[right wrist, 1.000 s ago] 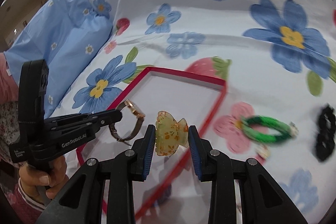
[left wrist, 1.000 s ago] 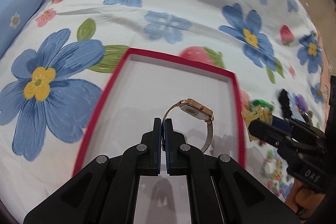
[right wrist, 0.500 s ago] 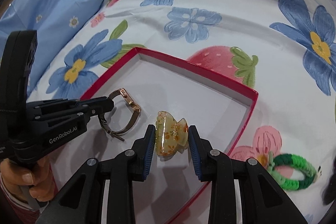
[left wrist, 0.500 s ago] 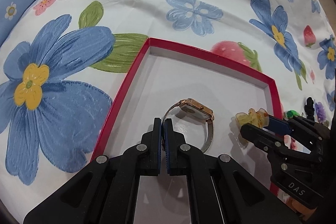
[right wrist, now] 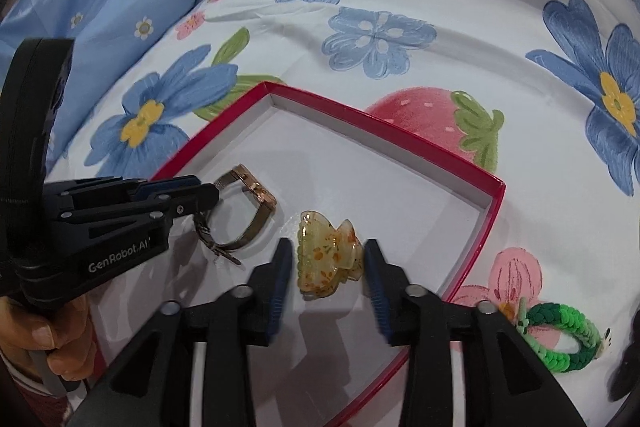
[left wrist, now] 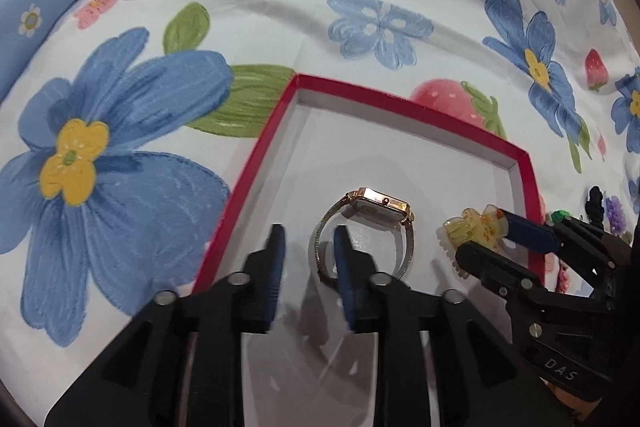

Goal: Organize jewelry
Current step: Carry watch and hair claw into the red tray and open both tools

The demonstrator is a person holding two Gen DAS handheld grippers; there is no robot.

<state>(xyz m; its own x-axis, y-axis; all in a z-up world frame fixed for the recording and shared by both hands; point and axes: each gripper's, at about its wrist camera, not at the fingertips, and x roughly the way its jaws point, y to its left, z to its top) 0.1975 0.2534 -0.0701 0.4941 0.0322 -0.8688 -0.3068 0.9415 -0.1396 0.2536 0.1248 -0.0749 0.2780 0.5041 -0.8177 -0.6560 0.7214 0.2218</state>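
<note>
Both tools have just been opening since the earlier frames. Through the left wrist camera, we see our left tool spread, its strap pinch gone; the watch lies in the red box. Through the right wrist camera, our right tool stands spread around the hair clip, which rests on the box floor beside the watch.
</note>
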